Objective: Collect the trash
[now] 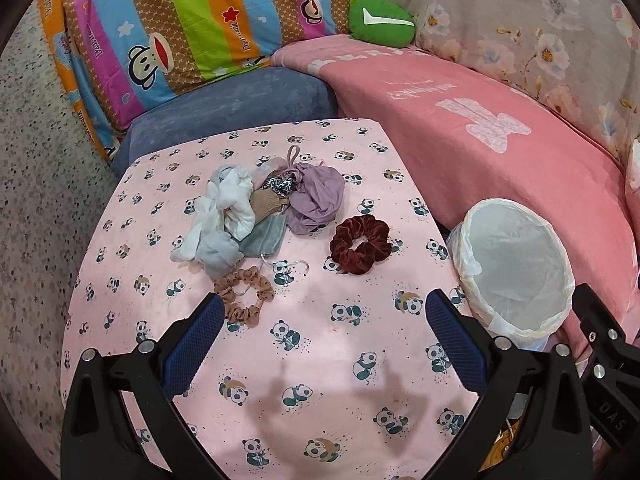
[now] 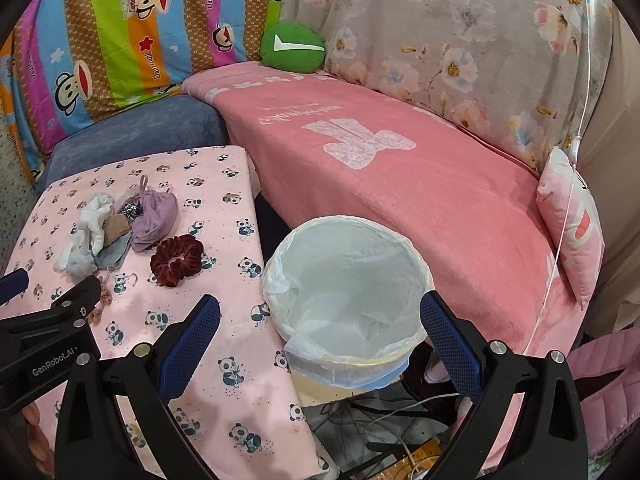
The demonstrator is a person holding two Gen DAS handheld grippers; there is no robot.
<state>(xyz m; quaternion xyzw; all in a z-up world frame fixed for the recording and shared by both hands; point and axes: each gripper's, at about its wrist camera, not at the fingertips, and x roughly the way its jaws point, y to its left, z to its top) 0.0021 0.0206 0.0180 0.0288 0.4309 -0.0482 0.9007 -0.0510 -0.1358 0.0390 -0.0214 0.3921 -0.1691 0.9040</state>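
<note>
On the panda-print bench [image 1: 360,360], nothing looks collected yet: every loose item lies on the cloth, and the white-lined bin [image 2: 344,280] just off the bench's right edge appears empty, only its crumpled liner showing inside. By that reading the task is at its very start, with all the picking left to do.

Both tools are idle. The left gripper [image 1: 320,316] hovers over the near half of the bench with its jaws spread wide and nothing between them. The right gripper [image 2: 320,320] hangs above the bin's mouth, its jaws likewise parted and holding nothing.

Counting what lies on the bench:
- One dark red velvet scrunchie [image 1: 360,245], alone toward the right edge and nearest the bin.
- One tan dotted scrunchie [image 1: 246,294], close to the tip of the left gripper's left finger, with a thin pale cord lying just beside it.
- One heap of soft things [image 1: 260,212] near the bench's middle. In it I can make out a white cloth piece, a grey-blue one, a beige knitted piece, a lilac cloth with a looped tie, and a small leopard-print bit; they overlap, so an exact count is not possible, though at least five seem distinct.

There is one bin, and two grippers. Behind the bench a pink blanket [image 1: 500,128] covers the sofa, with one green cushion [image 1: 380,20] at its back.
</note>
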